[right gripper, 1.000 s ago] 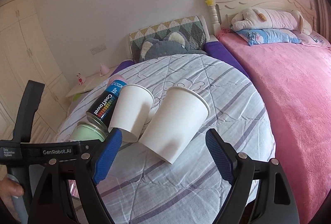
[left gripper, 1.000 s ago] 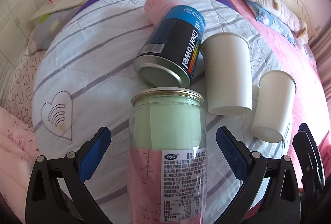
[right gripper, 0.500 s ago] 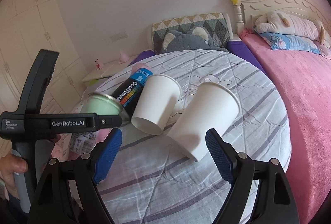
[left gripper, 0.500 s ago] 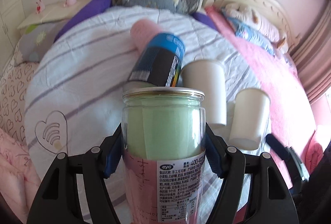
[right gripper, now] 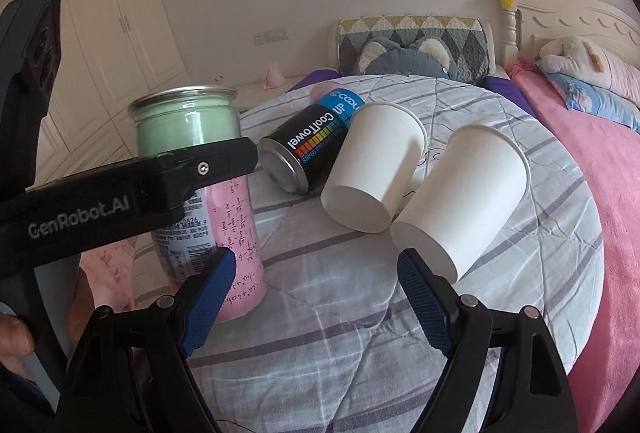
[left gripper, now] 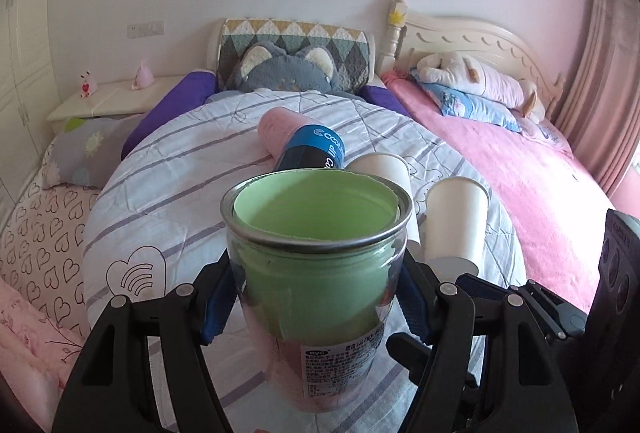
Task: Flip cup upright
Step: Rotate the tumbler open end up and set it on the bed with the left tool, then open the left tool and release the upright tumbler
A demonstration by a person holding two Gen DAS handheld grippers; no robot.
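My left gripper is shut on a clear cup with a green and pink lining. The cup stands upright with its open metal rim on top; in the right wrist view its base rests on the striped quilt. My right gripper is open and empty, low over the quilt in front of two white paper cups lying on their sides. They also show in the left wrist view.
A blue and black CoolTowel can lies on its side between the clear cup and the paper cups, with a pink roll behind it. A pink bed is to the right, pillows at the back.
My left gripper closed on the clear cup and turned it from lying on its side to standing upright. My right gripper drew a little closer to the paper cups.
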